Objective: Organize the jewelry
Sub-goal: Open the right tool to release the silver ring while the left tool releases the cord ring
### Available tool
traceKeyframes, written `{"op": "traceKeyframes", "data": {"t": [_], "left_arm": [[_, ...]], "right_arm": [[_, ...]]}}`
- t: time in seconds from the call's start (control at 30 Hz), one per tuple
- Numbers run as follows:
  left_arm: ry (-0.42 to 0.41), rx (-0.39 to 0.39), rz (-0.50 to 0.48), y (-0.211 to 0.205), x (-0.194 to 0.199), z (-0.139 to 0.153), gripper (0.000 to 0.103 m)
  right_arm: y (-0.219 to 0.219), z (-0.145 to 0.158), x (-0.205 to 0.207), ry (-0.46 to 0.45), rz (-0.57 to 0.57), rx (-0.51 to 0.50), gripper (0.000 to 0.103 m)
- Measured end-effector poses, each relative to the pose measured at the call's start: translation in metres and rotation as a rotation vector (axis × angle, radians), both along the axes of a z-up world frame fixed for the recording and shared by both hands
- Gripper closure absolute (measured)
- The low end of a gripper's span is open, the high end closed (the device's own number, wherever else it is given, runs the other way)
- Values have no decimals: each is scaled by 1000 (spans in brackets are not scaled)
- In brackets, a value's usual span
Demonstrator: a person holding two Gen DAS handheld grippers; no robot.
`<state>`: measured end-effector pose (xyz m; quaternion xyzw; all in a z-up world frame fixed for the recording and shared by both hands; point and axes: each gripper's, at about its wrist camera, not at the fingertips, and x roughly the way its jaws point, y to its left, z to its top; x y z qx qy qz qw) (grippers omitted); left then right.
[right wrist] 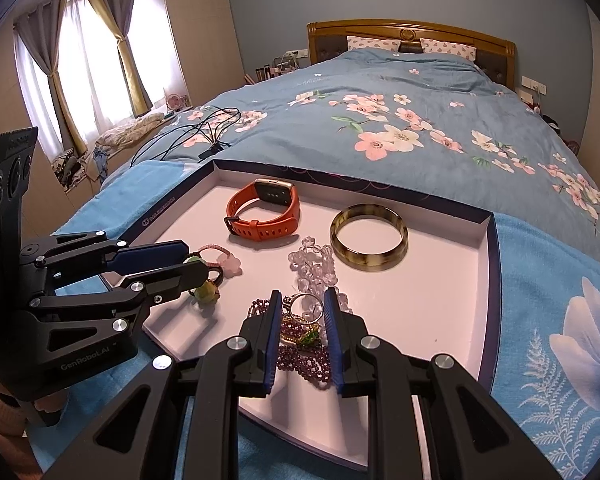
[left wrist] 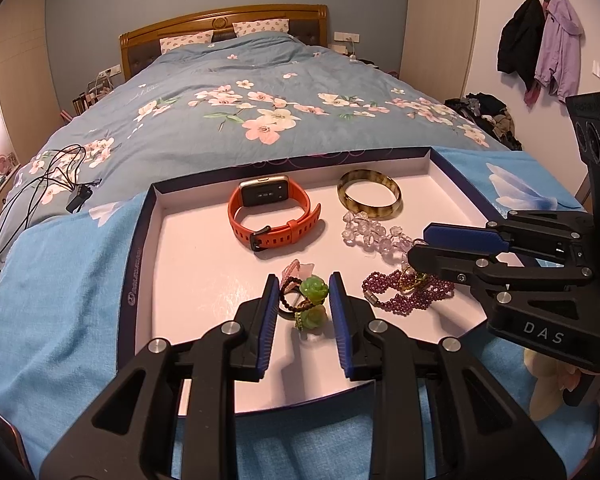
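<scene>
Jewelry laid out in a tray (left wrist: 148, 216) on the bed (left wrist: 220, 80).

A watch (left wrist: 274, 216) is set at the back left, a bangle (left wrist: 370, 200) to its right; bead strands (left wrist: 408, 290) lie in front of the bangle.

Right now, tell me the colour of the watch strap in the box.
Orange strap, clearest in the right wrist view.

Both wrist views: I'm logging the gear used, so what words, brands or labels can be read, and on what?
"DAS": on the body of the right hand-held gripper, left wrist view.
"GenRobot.AI": on the body of the left hand-held gripper, right wrist view.
Printed brand on the tray's dark rim: too blurred to read.
</scene>
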<state>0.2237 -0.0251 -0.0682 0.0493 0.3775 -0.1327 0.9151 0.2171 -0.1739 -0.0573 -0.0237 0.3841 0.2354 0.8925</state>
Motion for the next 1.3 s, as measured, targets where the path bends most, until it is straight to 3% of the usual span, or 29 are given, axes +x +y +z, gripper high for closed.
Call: {"op": "traceKeyframes", "data": {"t": [1.1,1.3], "left_arm": [[21,12,16,-2,3,-7,77],[19,11,19,-2,3,-6,72]], "right_arm": [[7,-10,4,21,-1,-37,83],[5,-8,0,16,-2,-26,83]]}}
